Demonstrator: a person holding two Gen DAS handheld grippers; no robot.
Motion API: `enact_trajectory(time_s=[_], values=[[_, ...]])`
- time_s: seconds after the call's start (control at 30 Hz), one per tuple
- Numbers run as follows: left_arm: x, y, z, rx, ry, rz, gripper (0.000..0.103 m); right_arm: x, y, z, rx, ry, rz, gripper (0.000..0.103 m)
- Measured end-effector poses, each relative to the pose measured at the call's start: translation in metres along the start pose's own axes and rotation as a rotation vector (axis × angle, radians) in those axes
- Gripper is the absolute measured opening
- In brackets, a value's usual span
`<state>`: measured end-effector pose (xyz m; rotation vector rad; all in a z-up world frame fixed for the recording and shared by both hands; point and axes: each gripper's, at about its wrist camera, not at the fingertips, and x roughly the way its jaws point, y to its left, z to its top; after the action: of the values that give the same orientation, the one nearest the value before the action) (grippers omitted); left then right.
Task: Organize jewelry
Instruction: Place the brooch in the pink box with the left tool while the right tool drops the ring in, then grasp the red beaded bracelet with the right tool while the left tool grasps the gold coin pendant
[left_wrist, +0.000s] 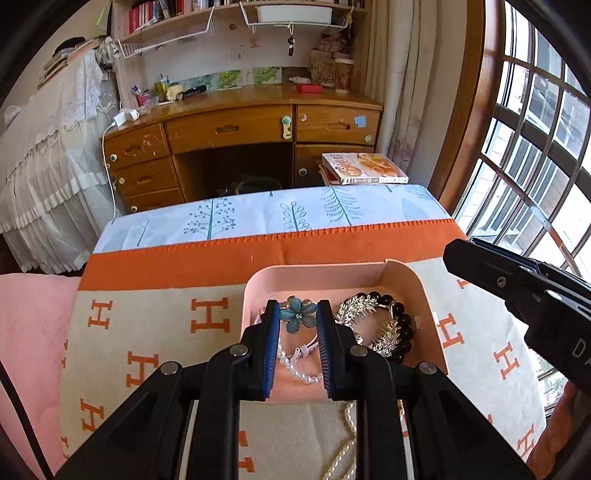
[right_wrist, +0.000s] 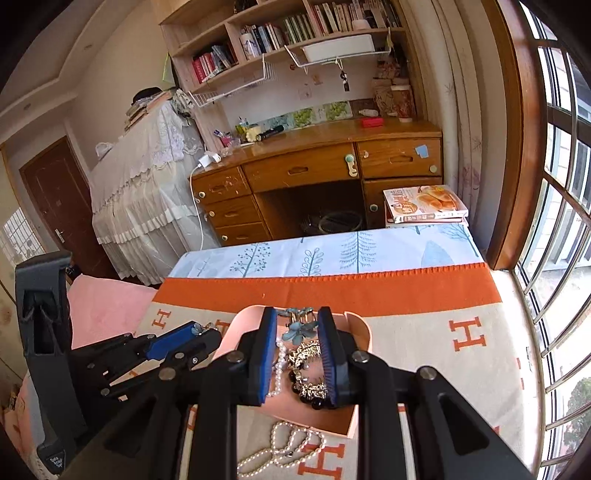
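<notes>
A pink tray (left_wrist: 424, 291) lies on an orange and beige blanket. It holds a blue flower clip (left_wrist: 298, 314), a silver leaf comb (left_wrist: 360, 308), a black bead bracelet (left_wrist: 402, 325) and part of a pearl necklace (left_wrist: 299, 371), whose rest hangs over the near rim onto the blanket (right_wrist: 280, 448). My left gripper (left_wrist: 297, 308) is open over the tray, its fingers either side of the flower clip. My right gripper (right_wrist: 297, 317) is open above the tray (right_wrist: 360, 326), over the comb (right_wrist: 308, 350) and beads (right_wrist: 319, 400). The left gripper also shows in the right wrist view (right_wrist: 201, 334).
The blanket (left_wrist: 147, 314) covers a bed with a pale blue sheet (left_wrist: 258, 218) at its far end. A pink cloth (left_wrist: 33, 314) lies left. Beyond stand a wooden desk (left_wrist: 240, 125), stacked books (left_wrist: 364, 168), and a barred window (left_wrist: 535, 147) on the right.
</notes>
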<state>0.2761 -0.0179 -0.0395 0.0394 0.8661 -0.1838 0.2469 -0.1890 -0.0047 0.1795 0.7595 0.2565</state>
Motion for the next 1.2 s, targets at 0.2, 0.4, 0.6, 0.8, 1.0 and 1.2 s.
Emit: enact_trajectory(time_s=[0.2,0.4,0.6,0.8,1.0,1.2], values=[[0.029,0.002,-0.011,-0.009,0.057,0.006,0.048,0.043,-0.007,-0.011,-0.002,0.122,-0.039,0.023],[0.013,0.006,-0.016,0.003,-0.002,0.064,0.079,0.044,-0.011,-0.017,0.016,0.140,-0.042,0.030],[-0.017,0.006,-0.024,0.010,-0.020,0.064,0.079,0.018,-0.006,-0.019,0.024,0.122,-0.037,0.030],[-0.063,0.006,-0.047,-0.005,-0.055,0.058,0.079,-0.022,0.003,-0.033,0.016,0.109,-0.046,0.030],[-0.118,0.003,-0.081,-0.005,-0.113,0.049,0.079,-0.064,0.015,-0.059,0.002,0.104,-0.061,0.038],[-0.168,0.003,-0.117,0.004,-0.195,0.051,0.079,-0.108,0.036,-0.089,-0.055,0.069,-0.073,0.040]])
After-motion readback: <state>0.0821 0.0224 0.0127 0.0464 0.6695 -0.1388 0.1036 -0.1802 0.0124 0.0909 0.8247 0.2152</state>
